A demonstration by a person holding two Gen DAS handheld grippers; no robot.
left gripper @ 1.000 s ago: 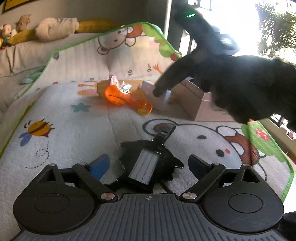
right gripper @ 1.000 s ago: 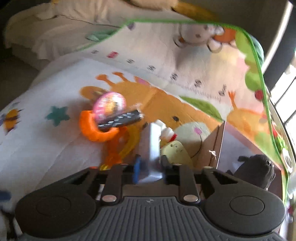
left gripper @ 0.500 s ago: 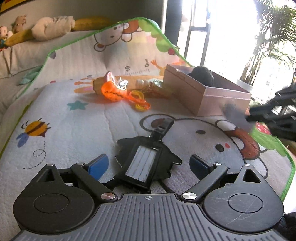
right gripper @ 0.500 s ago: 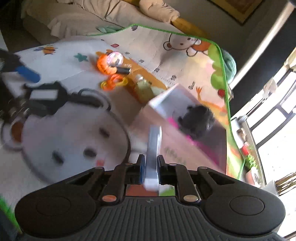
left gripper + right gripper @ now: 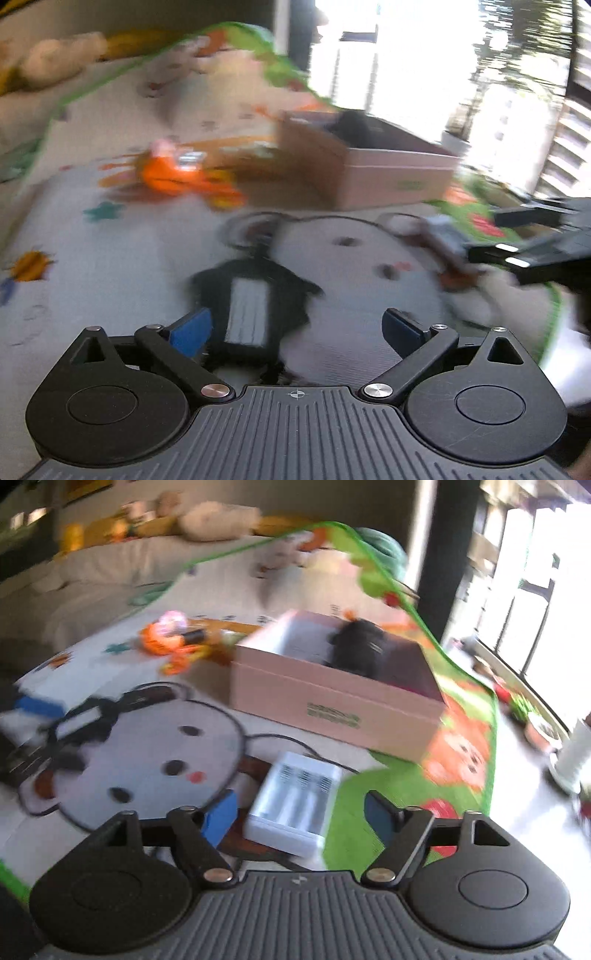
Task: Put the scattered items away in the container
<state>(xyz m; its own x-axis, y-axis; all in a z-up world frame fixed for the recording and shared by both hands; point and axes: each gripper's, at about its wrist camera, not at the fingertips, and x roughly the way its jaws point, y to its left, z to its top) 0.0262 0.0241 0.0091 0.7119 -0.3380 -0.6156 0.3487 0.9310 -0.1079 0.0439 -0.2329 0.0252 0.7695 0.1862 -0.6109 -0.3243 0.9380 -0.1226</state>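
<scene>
A black luggage tag [image 5: 251, 302] lies flat on the play mat [image 5: 110, 266] between the jaws of my left gripper [image 5: 295, 328]. Those jaws are opening and their blue pads [image 5: 190, 330] stand clear of the tag. My right gripper [image 5: 300, 816] is opening too. A white battery charger [image 5: 295, 801] rests flat on the mat between its pads, with a gap on each side. The pink box [image 5: 332, 701] stands just beyond it, with a black plush [image 5: 362, 646] inside. An orange toy cluster [image 5: 166, 638] sits left of the box. The left wrist view is blurred.
The mat's green edge [image 5: 476, 686] runs close to the right of the box, with bare floor and potted plants [image 5: 535, 723] beyond it. A sofa with soft toys [image 5: 207, 517] fills the background. My right gripper [image 5: 535, 236] shows at the right of the left wrist view.
My right gripper swung from the orange toy cluster to the near side of the box, shut on the white charger, then opened; the charger now lies flat. The left gripper stayed over the tag.
</scene>
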